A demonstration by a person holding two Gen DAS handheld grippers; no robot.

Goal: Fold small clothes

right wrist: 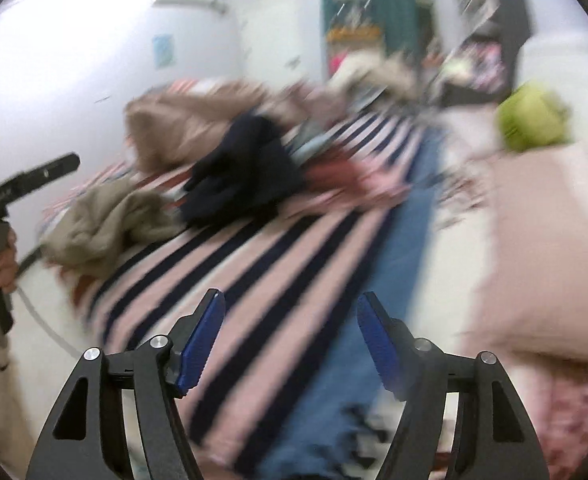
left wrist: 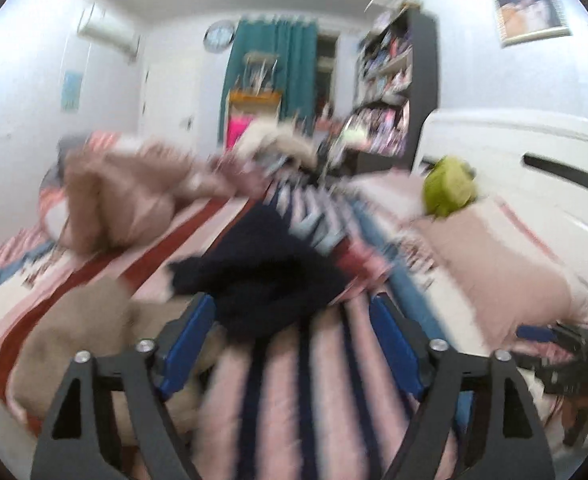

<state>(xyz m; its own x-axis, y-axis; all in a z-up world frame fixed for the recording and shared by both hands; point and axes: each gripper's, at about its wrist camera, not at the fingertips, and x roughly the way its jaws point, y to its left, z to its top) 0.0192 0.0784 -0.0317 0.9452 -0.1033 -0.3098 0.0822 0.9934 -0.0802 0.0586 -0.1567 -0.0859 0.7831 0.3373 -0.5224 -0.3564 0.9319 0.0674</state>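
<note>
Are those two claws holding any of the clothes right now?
No. The left claw and right claw are both open and empty; the dark garment lies loose on the bed.

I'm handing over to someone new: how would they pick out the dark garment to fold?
Start from the bed with its pink and navy striped cover. Near its middle lies a crumpled navy garment, just ahead of the open left hand-held gripper. It is the only near-black item; the beige garment beside it is pale.
</note>
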